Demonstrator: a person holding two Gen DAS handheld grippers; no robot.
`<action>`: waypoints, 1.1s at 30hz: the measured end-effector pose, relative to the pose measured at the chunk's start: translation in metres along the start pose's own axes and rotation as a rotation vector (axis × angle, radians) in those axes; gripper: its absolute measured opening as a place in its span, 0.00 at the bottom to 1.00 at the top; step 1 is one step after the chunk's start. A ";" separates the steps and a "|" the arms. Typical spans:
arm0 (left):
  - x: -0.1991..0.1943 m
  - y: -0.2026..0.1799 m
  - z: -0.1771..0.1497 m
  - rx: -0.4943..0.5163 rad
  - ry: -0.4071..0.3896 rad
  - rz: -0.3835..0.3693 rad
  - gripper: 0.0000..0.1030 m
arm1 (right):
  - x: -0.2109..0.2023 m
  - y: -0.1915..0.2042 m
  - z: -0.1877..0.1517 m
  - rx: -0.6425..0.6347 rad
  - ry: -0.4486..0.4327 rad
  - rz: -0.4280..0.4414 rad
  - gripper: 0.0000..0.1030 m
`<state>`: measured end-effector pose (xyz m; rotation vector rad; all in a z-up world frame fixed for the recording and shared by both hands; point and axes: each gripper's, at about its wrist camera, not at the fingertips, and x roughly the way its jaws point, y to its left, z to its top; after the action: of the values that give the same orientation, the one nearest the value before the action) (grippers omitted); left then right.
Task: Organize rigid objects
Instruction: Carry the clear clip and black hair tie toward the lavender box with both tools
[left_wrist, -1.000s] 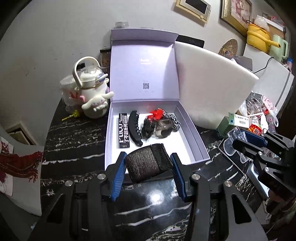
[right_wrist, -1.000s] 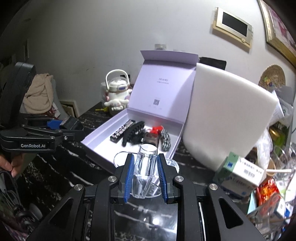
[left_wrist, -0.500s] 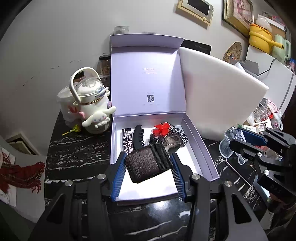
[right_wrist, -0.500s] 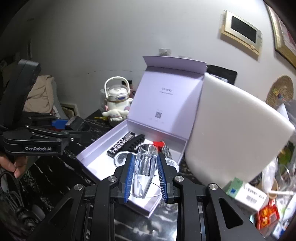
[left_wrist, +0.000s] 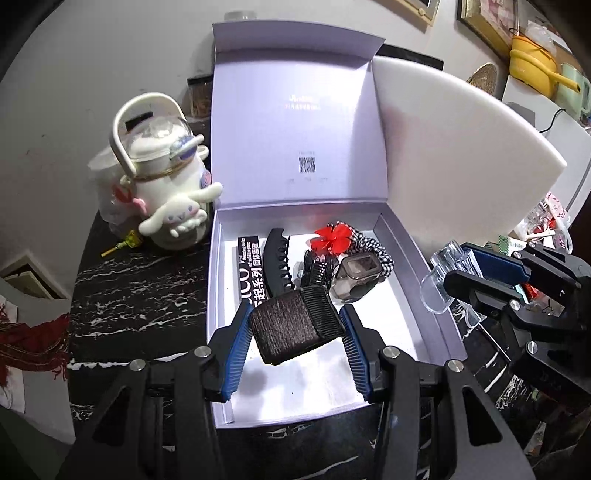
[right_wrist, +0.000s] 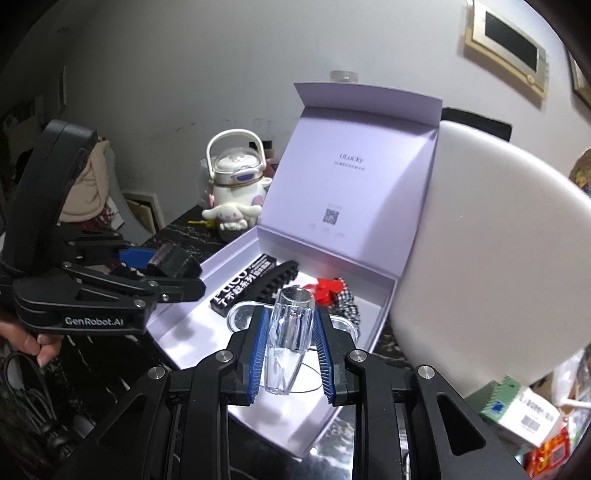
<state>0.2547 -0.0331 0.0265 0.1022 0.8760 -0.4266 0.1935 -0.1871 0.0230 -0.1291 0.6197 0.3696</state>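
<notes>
My left gripper (left_wrist: 295, 332) is shut on a dark brown woven hair clip (left_wrist: 291, 328) and holds it above the near half of the open lilac box (left_wrist: 406, 251). Inside the box lie a black claw clip (left_wrist: 279, 262), a black lettered packet (left_wrist: 251, 273), a red flower (left_wrist: 332, 238), a checked scrunchie (left_wrist: 373, 243) and a smoky grey piece (left_wrist: 358, 275). My right gripper (right_wrist: 290, 350) is shut on a clear plastic clip (right_wrist: 290, 332), over the box's (right_wrist: 184, 306) right front corner. Each gripper shows in the other's view: the left gripper (right_wrist: 162, 266), the right gripper (left_wrist: 458, 273).
A white cartoon-dog kettle (left_wrist: 166, 177) stands left of the box on the black marble table (left_wrist: 140, 295). A big white foam board (left_wrist: 461, 158) leans at the box's right. Small cartons and clutter (right_wrist: 528, 410) crowd the right side. A person's hand (right_wrist: 26, 339) grips the left tool.
Both grippers have moved forward and a little down, from in front of the box to over it. Each still holds its clip.
</notes>
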 end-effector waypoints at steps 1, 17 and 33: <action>0.004 -0.001 -0.001 0.000 0.007 0.000 0.46 | 0.003 -0.001 -0.001 -0.001 0.003 0.003 0.25; 0.047 -0.007 -0.010 0.016 0.114 -0.011 0.46 | 0.041 -0.008 -0.018 0.011 0.084 0.061 0.25; 0.074 -0.011 -0.021 0.030 0.135 -0.027 0.46 | 0.064 -0.013 -0.025 0.021 0.134 0.090 0.25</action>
<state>0.2771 -0.0610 -0.0421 0.1486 1.0052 -0.4621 0.2327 -0.1853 -0.0346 -0.1070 0.7628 0.4441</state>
